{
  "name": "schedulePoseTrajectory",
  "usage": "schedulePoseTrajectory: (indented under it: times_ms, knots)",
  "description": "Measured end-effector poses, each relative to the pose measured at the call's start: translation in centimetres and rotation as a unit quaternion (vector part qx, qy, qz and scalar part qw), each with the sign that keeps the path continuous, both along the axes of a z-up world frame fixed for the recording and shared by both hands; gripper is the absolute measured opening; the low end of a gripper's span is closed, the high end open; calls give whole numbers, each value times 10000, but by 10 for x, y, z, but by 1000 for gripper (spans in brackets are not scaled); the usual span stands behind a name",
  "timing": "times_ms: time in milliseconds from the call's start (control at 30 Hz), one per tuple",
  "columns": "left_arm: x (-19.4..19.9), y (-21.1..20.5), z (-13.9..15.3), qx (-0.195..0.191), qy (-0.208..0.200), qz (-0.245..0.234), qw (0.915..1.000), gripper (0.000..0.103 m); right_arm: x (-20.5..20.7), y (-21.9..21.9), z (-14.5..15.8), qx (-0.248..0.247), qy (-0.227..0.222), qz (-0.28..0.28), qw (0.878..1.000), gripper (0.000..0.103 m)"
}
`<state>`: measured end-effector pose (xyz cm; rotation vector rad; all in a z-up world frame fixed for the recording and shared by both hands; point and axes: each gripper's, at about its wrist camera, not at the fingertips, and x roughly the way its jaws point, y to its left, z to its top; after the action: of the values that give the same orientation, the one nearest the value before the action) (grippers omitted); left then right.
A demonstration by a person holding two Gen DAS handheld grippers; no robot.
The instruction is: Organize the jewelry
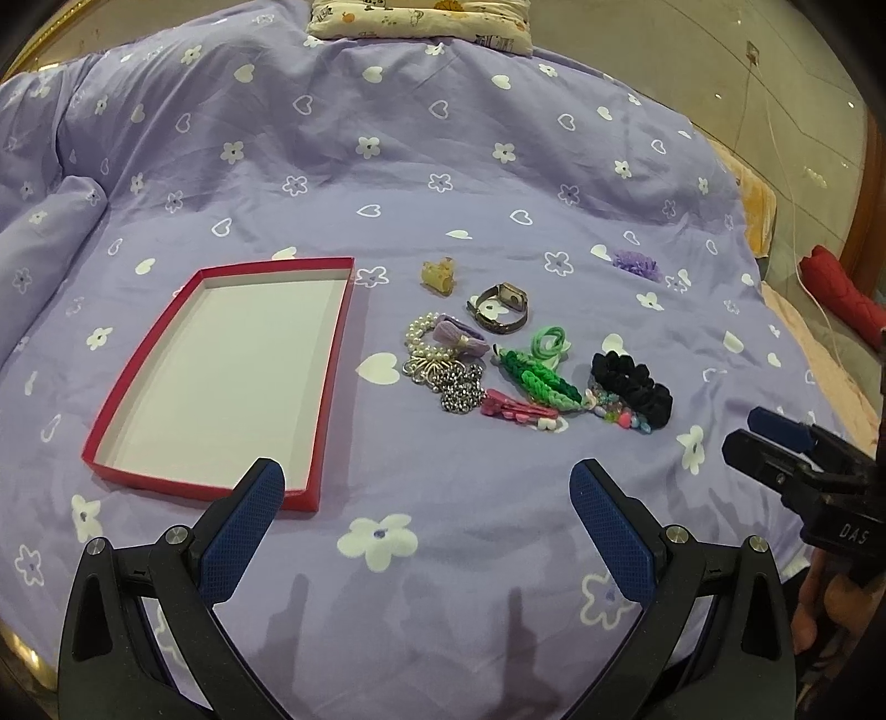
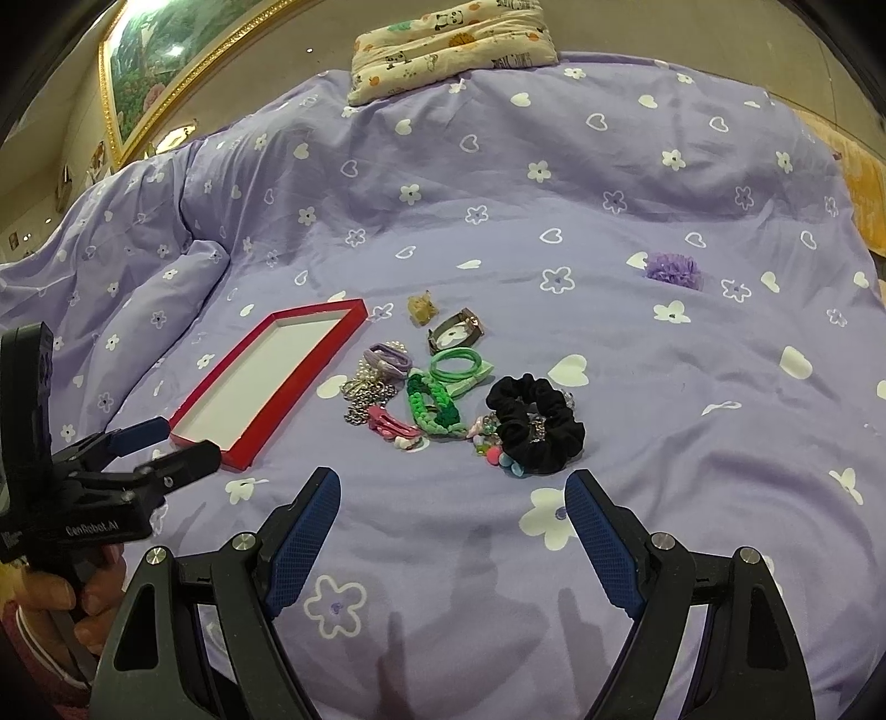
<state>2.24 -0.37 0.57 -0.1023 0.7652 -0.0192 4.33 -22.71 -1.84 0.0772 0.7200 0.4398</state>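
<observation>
A shallow red box (image 1: 332, 360) (image 2: 310, 382) with a white inside lies empty on the purple bedspread. To its right sits a cluster of jewelry: a black scrunchie (image 1: 634, 387) (image 2: 534, 423), a green braided band (image 1: 540, 382) (image 2: 432, 410), a wristwatch (image 1: 501, 307) (image 2: 457, 330), pearl strands (image 1: 421, 335), a pink clip (image 1: 515, 410) (image 2: 390, 423) and a yellow claw clip (image 1: 439, 274) (image 2: 422, 307). My left gripper (image 1: 426, 482) hovers open in front of the box and the cluster. My right gripper (image 2: 451, 487) hangs open just short of the scrunchie. Nothing is between either pair of fingers.
A purple fabric flower (image 1: 634, 263) (image 2: 673, 270) lies apart at the far right. A patterned pillow (image 1: 415, 22) (image 2: 451, 47) rests at the head of the bed. A folded quilt ridge (image 1: 50, 221) rises on the left. A red cushion (image 1: 836, 288) sits beyond the right edge.
</observation>
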Motion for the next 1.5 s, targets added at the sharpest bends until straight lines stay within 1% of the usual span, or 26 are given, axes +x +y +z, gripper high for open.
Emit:
schedulePoseTrajectory:
  times_ms: [300,733,900,967,1033,1067,1167,1300,1367,1433,1467,1500]
  knots:
    - [29,4,-6,-185,170,-65,9997,103,21,-10,-6,44,136,-88,9999,84]
    - [58,1,-10,-251,291,-176,9991,103,48,-17,-11,38,262,-127,9996,79]
    - [77,2,-9,-304,336,-212,9987,101,58,-21,-13,45,305,-166,9994,70]
    - [90,2,-9,-287,359,-242,9986,99,64,-25,-15,29,337,-223,9992,62]
    - [103,1,-11,-287,425,-270,9983,89,71,-28,-18,30,393,-278,9988,58]
    - [110,1,-12,-324,470,-300,9979,87,75,-30,-19,28,421,-306,9986,55]
    - [133,3,-20,-391,617,-317,9968,85,85,-33,-23,-23,481,-338,9983,53]
    - [162,7,-34,-527,837,-325,9946,78,97,-36,-30,-51,584,-330,9977,53]
    - [172,8,-39,-580,929,-335,9934,71,103,-36,-35,-55,675,-307,9972,48]
    - [184,8,-47,-596,1060,-386,9918,61,108,-35,-40,-71,763,-276,9967,47]
    - [187,7,-50,-611,1114,-413,9910,57,111,-34,-43,-88,803,-258,9964,47]
    - [191,6,-55,-636,1189,-453,9898,51,112,-33,-45,-101,837,-239,9962,47]
